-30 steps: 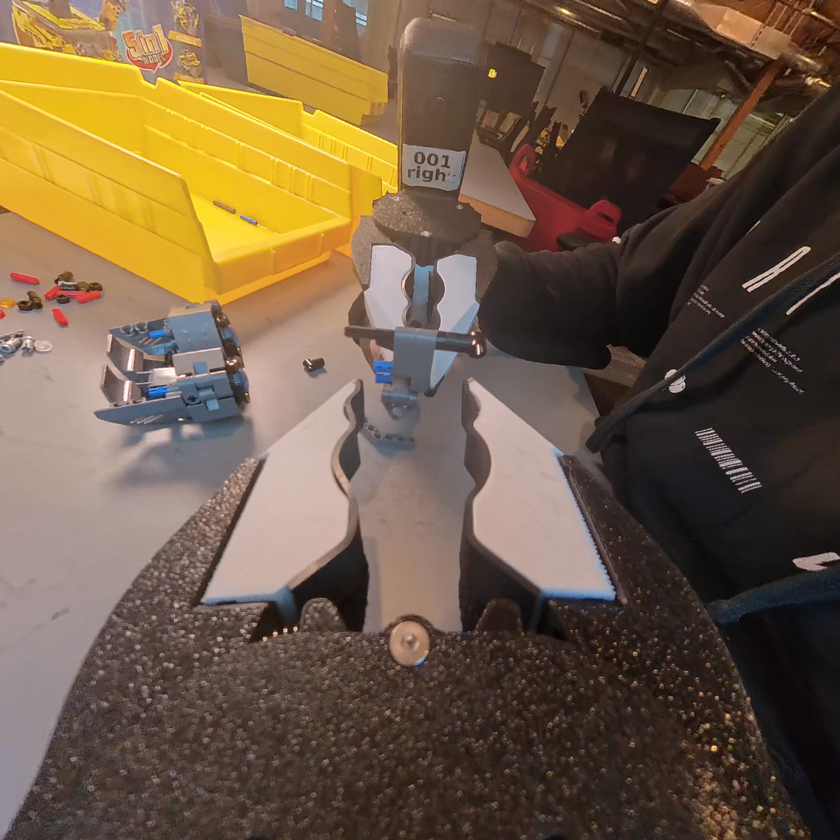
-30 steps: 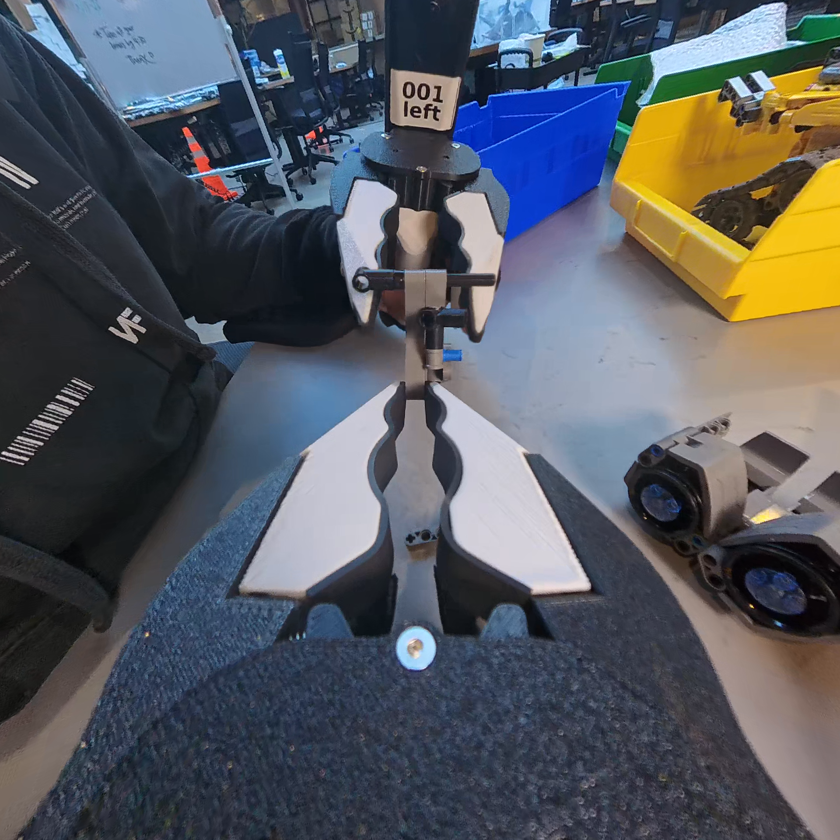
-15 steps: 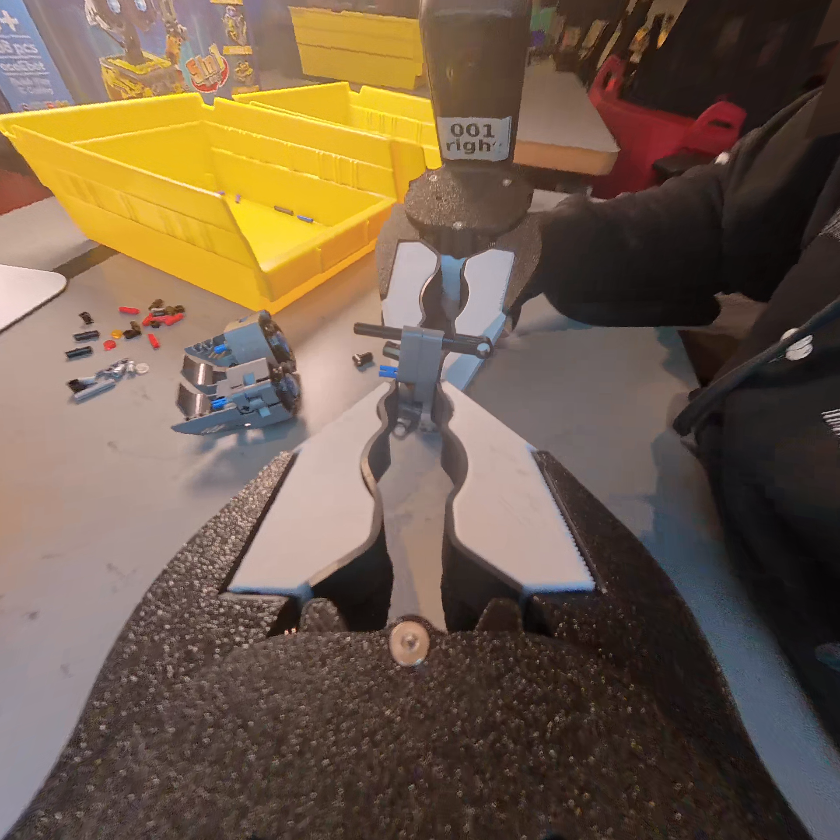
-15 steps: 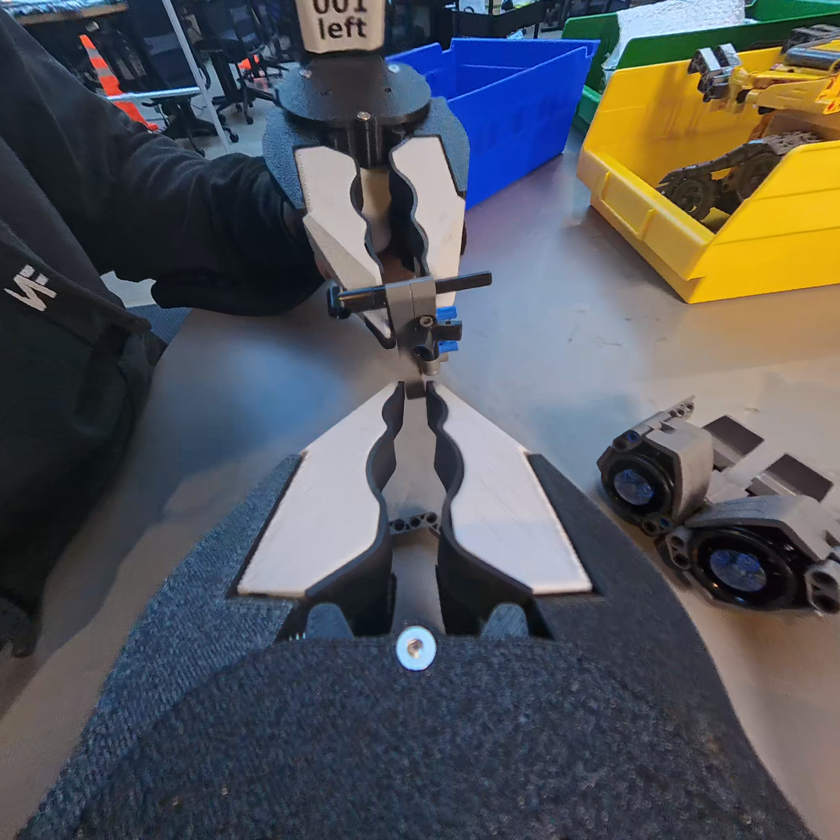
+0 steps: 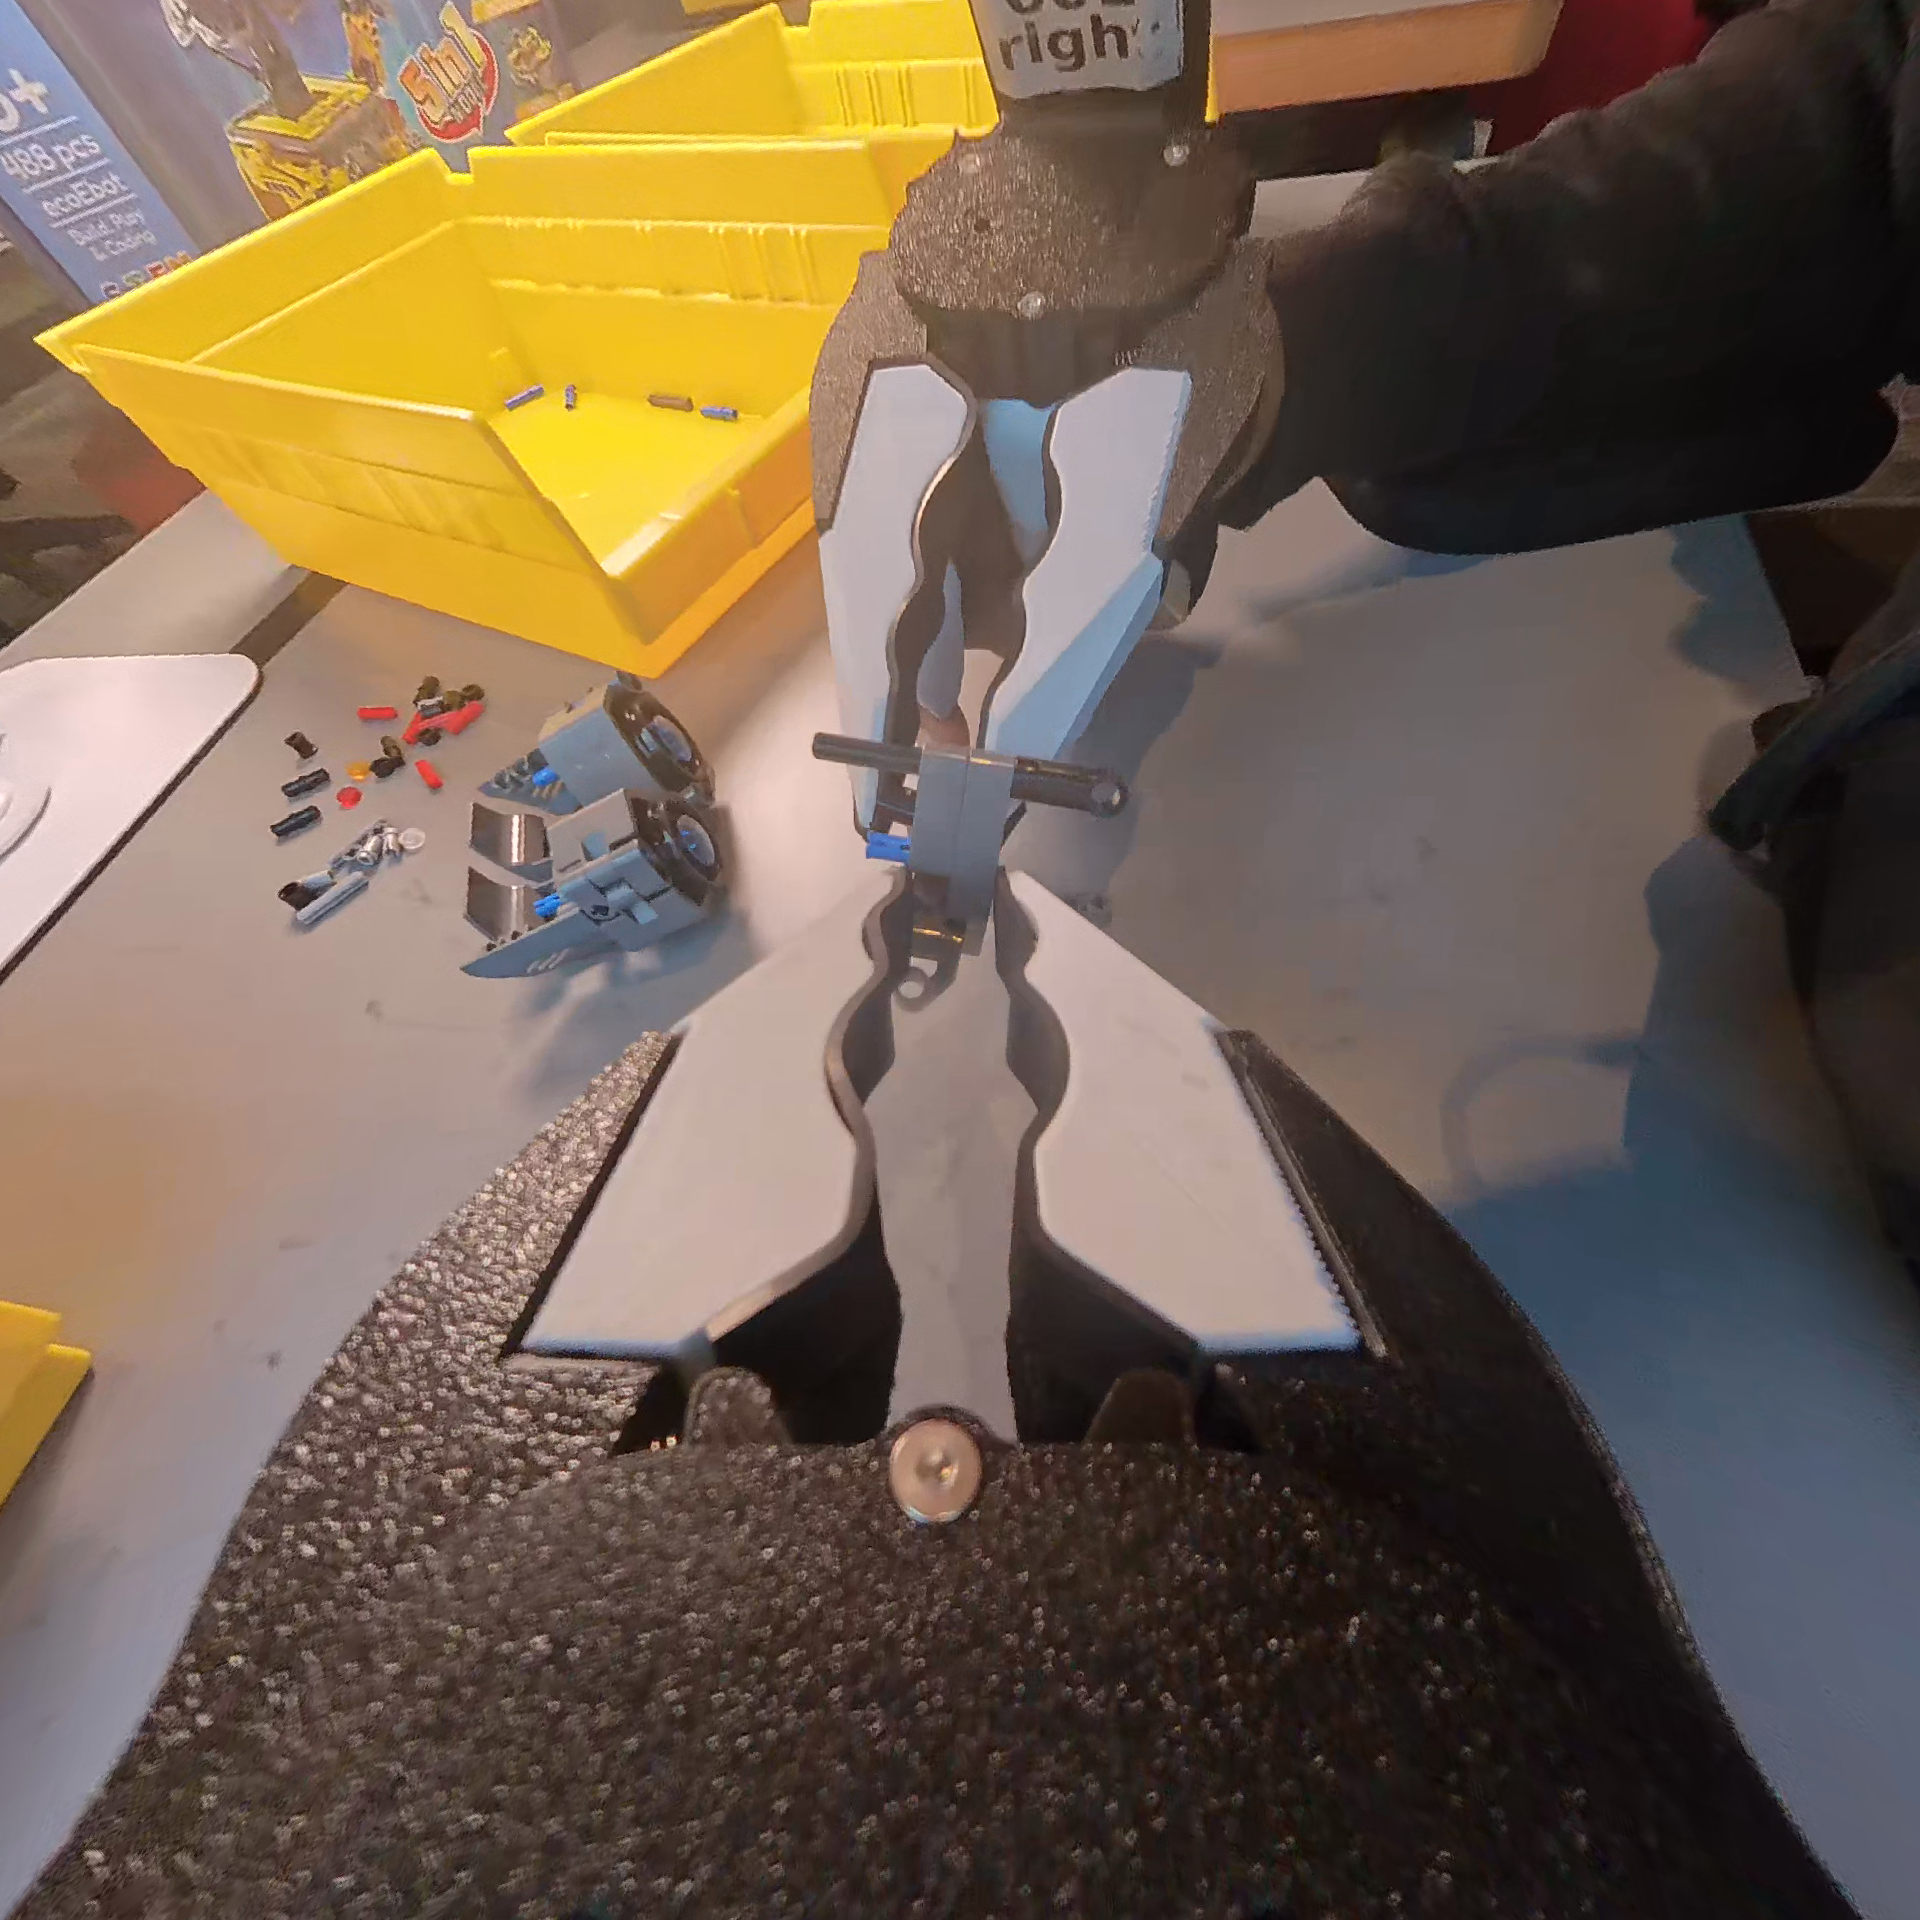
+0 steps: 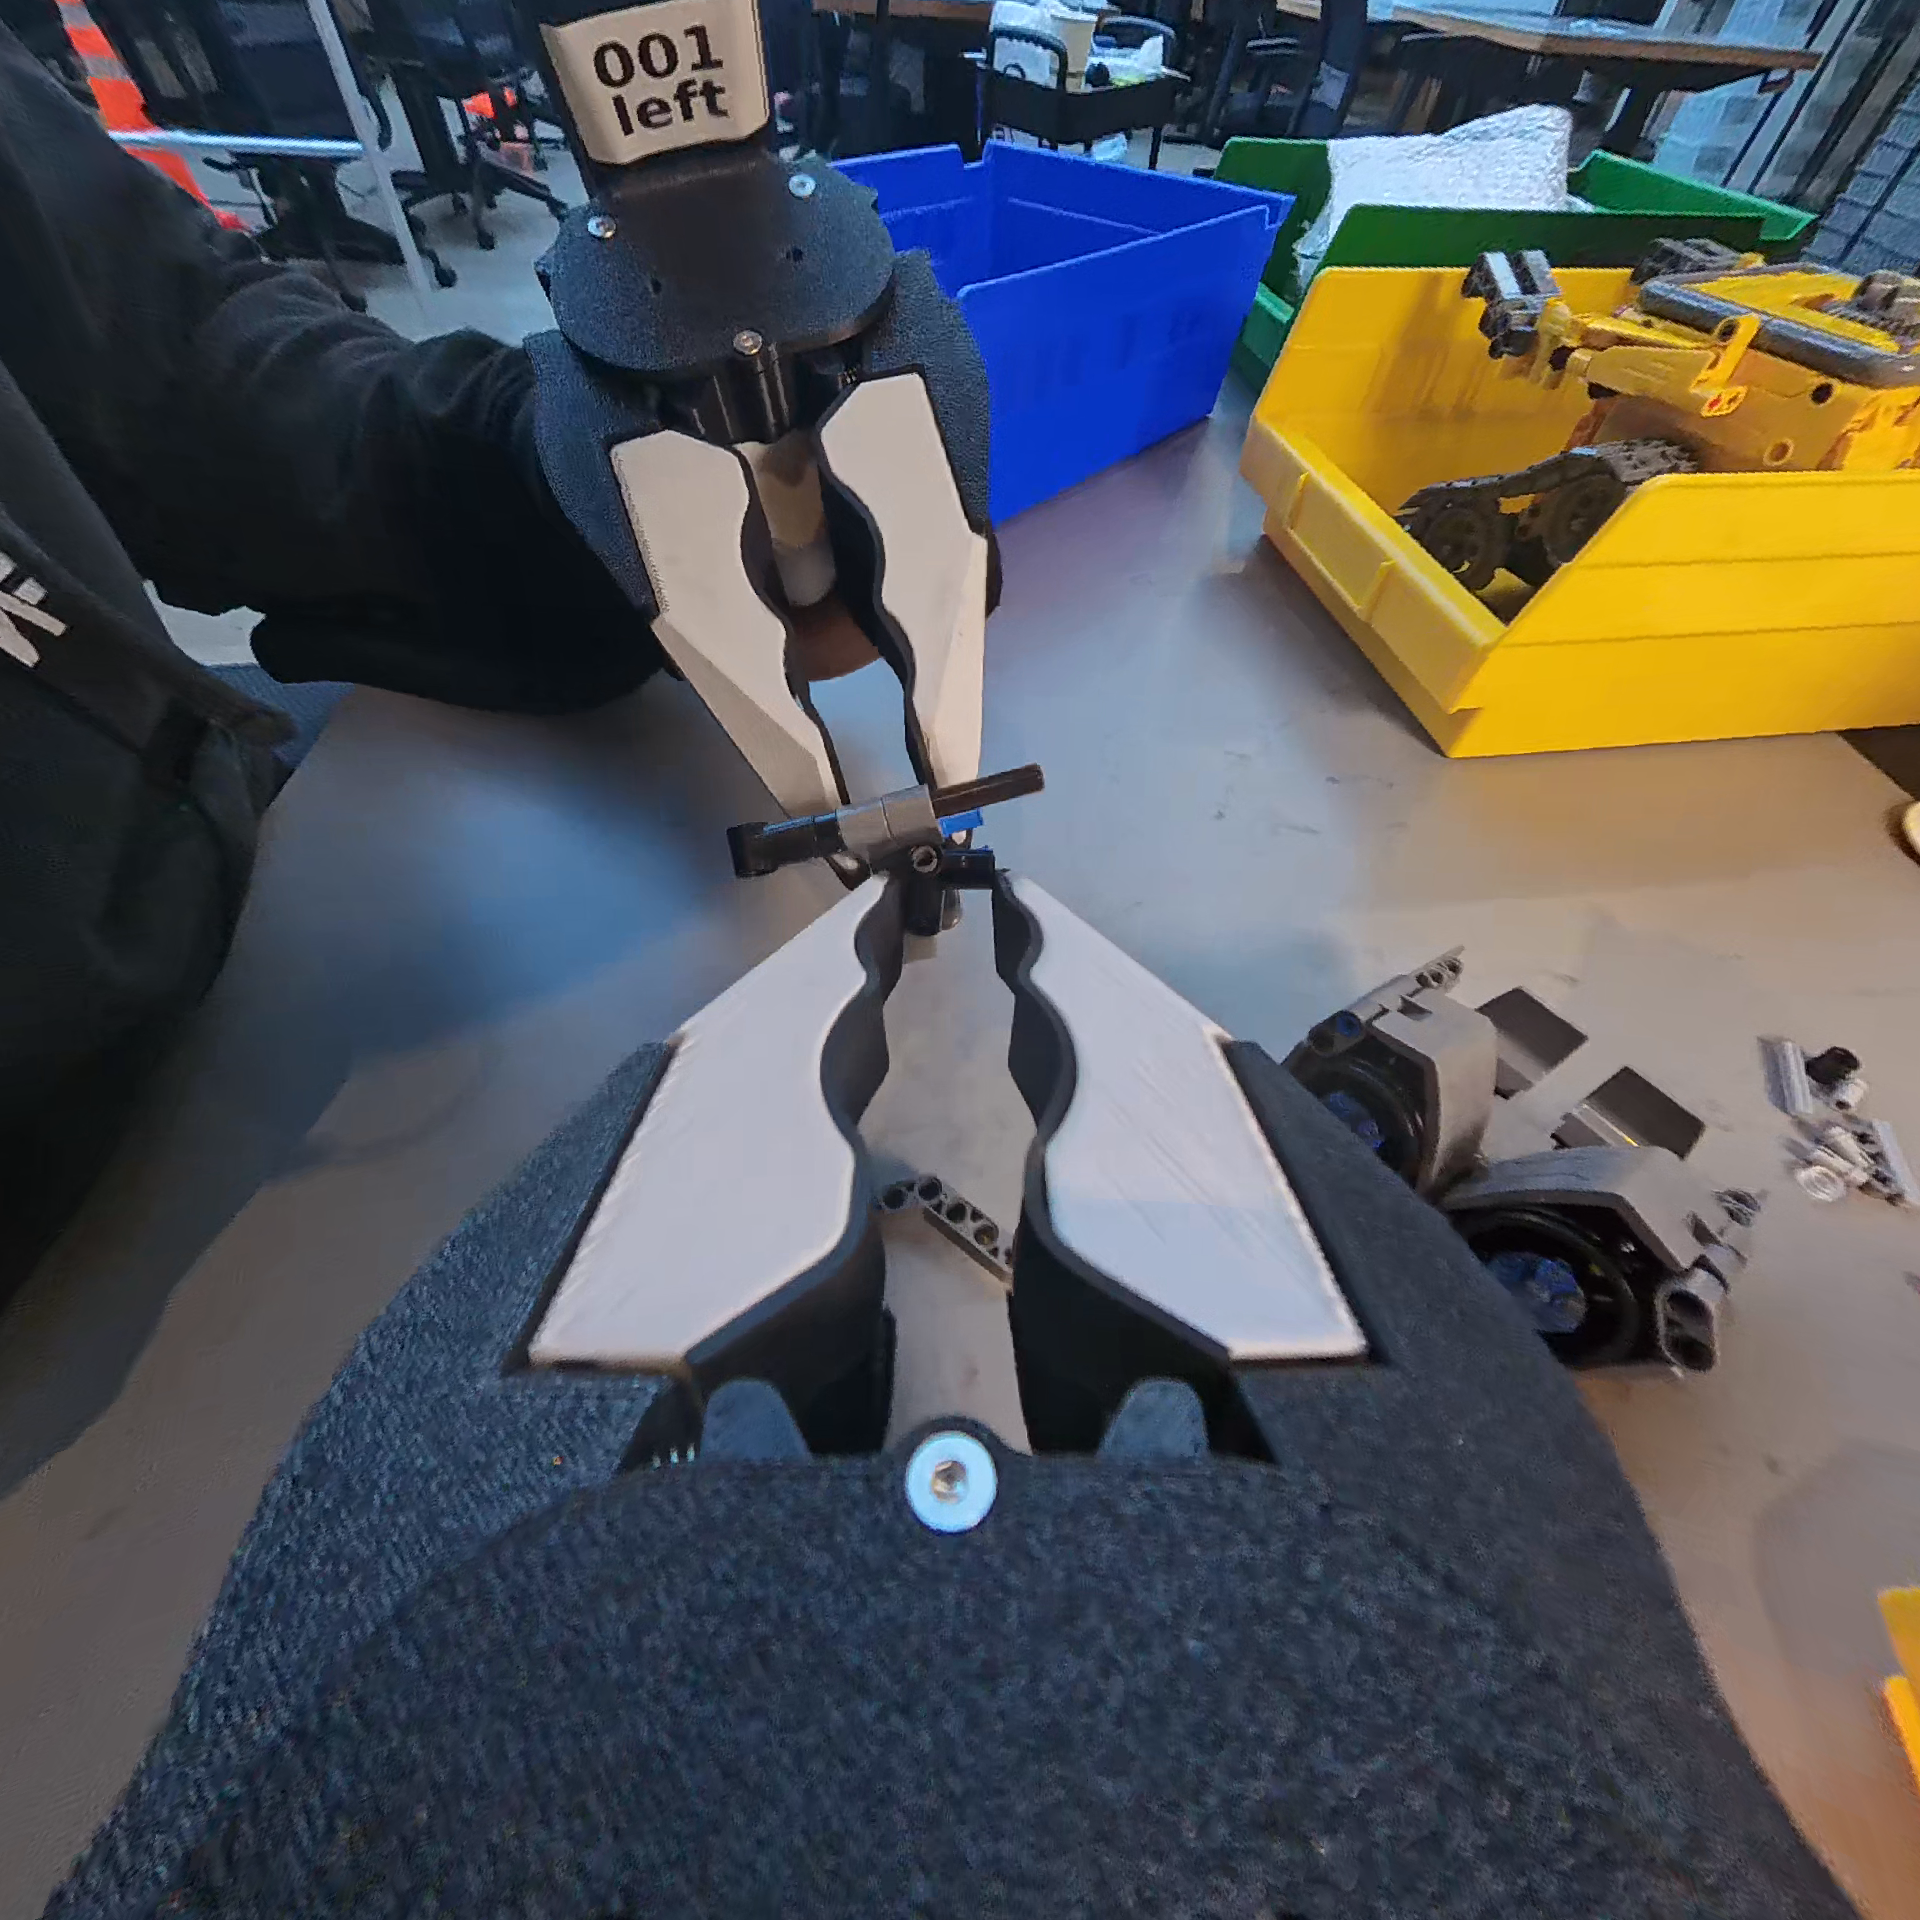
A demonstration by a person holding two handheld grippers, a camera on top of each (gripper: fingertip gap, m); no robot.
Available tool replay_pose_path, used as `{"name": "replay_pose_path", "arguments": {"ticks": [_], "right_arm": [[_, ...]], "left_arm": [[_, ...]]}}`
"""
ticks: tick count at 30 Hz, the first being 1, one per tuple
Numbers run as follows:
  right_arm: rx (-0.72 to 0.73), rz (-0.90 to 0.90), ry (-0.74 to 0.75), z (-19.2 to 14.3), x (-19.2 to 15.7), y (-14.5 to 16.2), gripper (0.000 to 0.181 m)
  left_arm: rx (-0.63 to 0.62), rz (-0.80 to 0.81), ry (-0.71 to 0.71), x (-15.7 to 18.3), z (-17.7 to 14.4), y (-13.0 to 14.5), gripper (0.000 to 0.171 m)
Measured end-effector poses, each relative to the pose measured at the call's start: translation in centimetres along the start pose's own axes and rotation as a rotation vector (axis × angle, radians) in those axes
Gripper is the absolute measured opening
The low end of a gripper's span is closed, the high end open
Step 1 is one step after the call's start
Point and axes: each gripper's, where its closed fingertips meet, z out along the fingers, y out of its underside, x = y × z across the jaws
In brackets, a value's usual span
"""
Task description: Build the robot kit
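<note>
A small grey connector assembly with a black cross axle and blue pins (image 5: 961,821) hangs in the air between both grippers above the grey table. My left gripper (image 5: 940,899) is closed on its lower end. The right gripper comes in from the far side, and its fingertips (image 5: 1039,758) flank the grey block. In the right wrist view the assembly (image 6: 894,826) sits at my right gripper (image 6: 940,894), whose jaws stand narrowly apart round its black end. The left gripper's fingertips (image 6: 821,769) pinch it from above.
A grey perforated beam (image 6: 951,1216) lies on the table under the right gripper. A grey twin-turbine build (image 5: 613,842) and loose small parts (image 5: 384,769) lie to the left. Yellow bins (image 5: 499,343) stand behind, and a yellow bin (image 6: 1621,644) and a blue bin (image 6: 1091,312) stand opposite. My left and right fingertips are right by each other.
My left gripper was open and has closed on the assembly that the right gripper held. The right jaws now stand slightly wider. Both grippers have tilted and risen, and the axle now slants.
</note>
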Motion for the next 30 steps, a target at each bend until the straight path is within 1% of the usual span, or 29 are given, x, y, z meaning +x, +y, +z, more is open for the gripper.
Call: {"name": "replay_pose_path", "arguments": {"ticks": [3,8,12,13,15,16,18,21,23,27,30], "right_arm": [[0.056,0.052,-0.007,-0.3,0.1,-0.9,0.015],[0.176,0.176,-0.063,-0.9,-0.1,-2.5,0.015],[0.203,0.161,-0.053,-1.2,-0.1,-3.1,0.014],[0.183,0.122,-0.030,-1.2,0.0,-3.0,0.014],[0.098,0.006,0.061,-0.9,0.6,-2.0,0.014],[0.060,-0.056,0.097,-0.8,0.7,-1.7,0.014],[-0.029,-0.183,0.187,-0.9,1.4,-1.1,0.014],[-0.167,-0.357,0.314,-1.2,2.7,0.0,0.013],[-0.211,-0.443,0.368,-1.1,2.9,0.2,0.013],[-0.260,-0.646,0.471,-0.8,3.1,-0.3,0.013],[-0.256,-0.749,0.513,-0.7,2.9,-0.9,0.013]], "left_arm": [[0.063,-0.016,-0.007,-0.2,-0.4,-1.0,0.014],[0.158,-0.012,-0.014,-0.1,-1.0,-2.5,0.014],[0.193,-0.037,0.005,-0.1,-1.1,-2.9,0.014],[0.181,-0.065,0.032,-0.1,-1.0,-2.5,0.014],[0.156,-0.142,0.070,-0.3,-0.9,-1.6,0.009],[0.146,-0.180,0.081,-0.5,-1.0,-1.2,0.010],[0.137,-0.256,0.091,-1.2,-1.3,-0.7,0.019],[0.170,-0.422,0.157,-1.4,-1.3,-1.0,0.027],[0.165,-0.503,0.172,-1.4,-0.7,-1.0,0.032],[0.168,-0.603,0.120,-2.0,0.8,-0.9,0.038],[0.175,-0.596,0.076,-2.5,0.8,-1.0,0.027]]}}
